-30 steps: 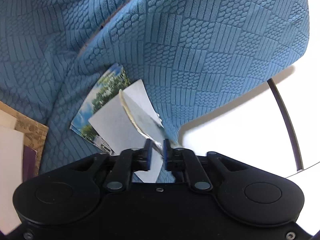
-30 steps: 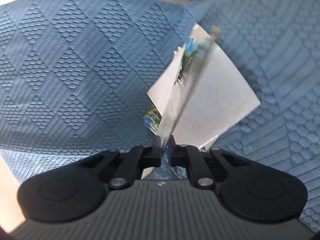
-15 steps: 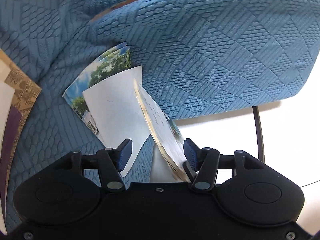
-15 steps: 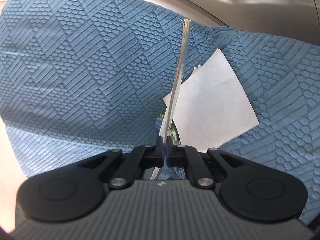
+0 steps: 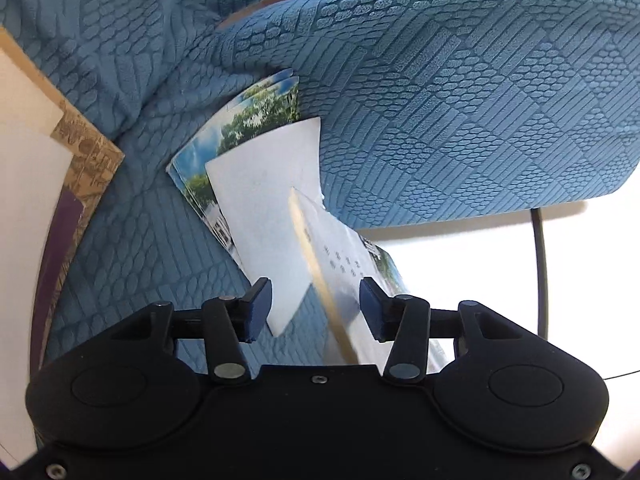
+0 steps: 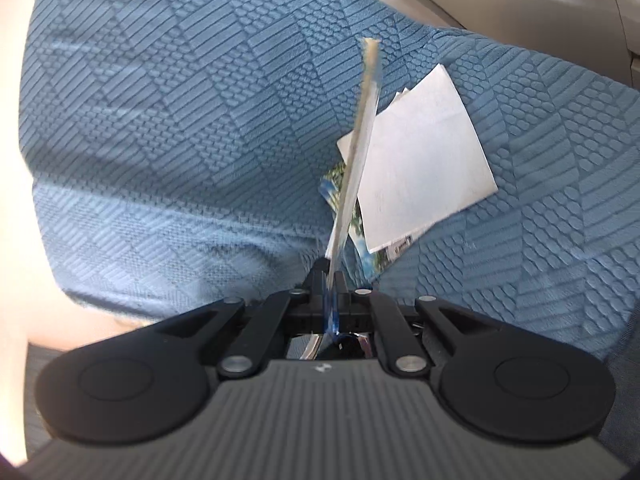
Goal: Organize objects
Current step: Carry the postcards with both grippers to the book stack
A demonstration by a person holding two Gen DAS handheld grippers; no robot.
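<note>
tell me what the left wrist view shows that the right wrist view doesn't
Only the left wrist view shows the brown-and-purple book at the left edge, the black cable on the white surface, and the left gripper, its jaws closing with the lifted card between them, untouched by the pads.

Only the right wrist view shows the right gripper shut on that card, seen edge-on.

Both show the blue textured cushion, and the white sheet lying on the photo prints.
</note>
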